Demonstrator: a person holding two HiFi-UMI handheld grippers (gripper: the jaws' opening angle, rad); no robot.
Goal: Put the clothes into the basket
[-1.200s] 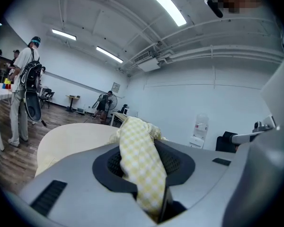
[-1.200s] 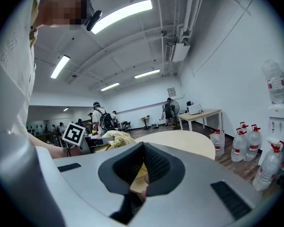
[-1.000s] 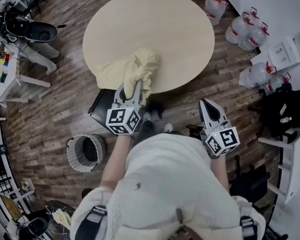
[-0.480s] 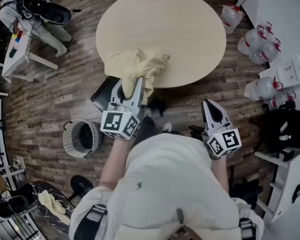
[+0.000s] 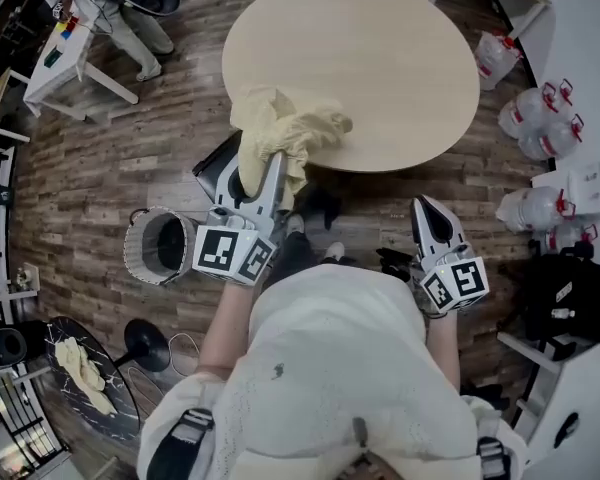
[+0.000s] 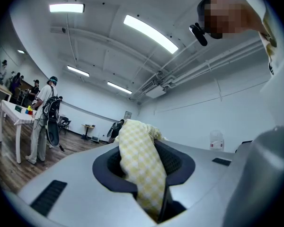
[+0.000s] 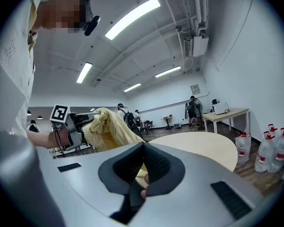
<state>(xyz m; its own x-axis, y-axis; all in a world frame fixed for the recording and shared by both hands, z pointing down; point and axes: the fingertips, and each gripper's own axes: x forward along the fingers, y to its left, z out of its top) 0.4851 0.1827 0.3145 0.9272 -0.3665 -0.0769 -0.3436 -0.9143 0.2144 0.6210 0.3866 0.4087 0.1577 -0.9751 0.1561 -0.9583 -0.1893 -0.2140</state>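
Observation:
A pale yellow checked cloth (image 5: 284,133) hangs bunched over the near left edge of the round beige table (image 5: 380,48). My left gripper (image 5: 270,168) is shut on it, and the fabric (image 6: 136,167) fills the gap between the dark pads (image 6: 180,162). The woven grey basket (image 5: 160,246) stands on the wood floor to the left of that gripper, with nothing seen inside. My right gripper (image 5: 426,208) hovers over the floor near the table's right front, shut with nothing in it (image 7: 143,156). In the right gripper view the cloth (image 7: 106,124) and the left gripper (image 7: 68,129) show at the left.
A black chair (image 5: 216,168) sits under the table's near edge. Water jugs (image 5: 535,113) cluster at the right. A white side table (image 5: 65,53) and a person (image 5: 120,8) are at the upper left. Another yellow cloth (image 5: 80,368) lies on a dark round stand at the lower left.
My left gripper has risen with the cloth, pulling it off the tabletop toward the table's near left edge. The right gripper has hardly moved.

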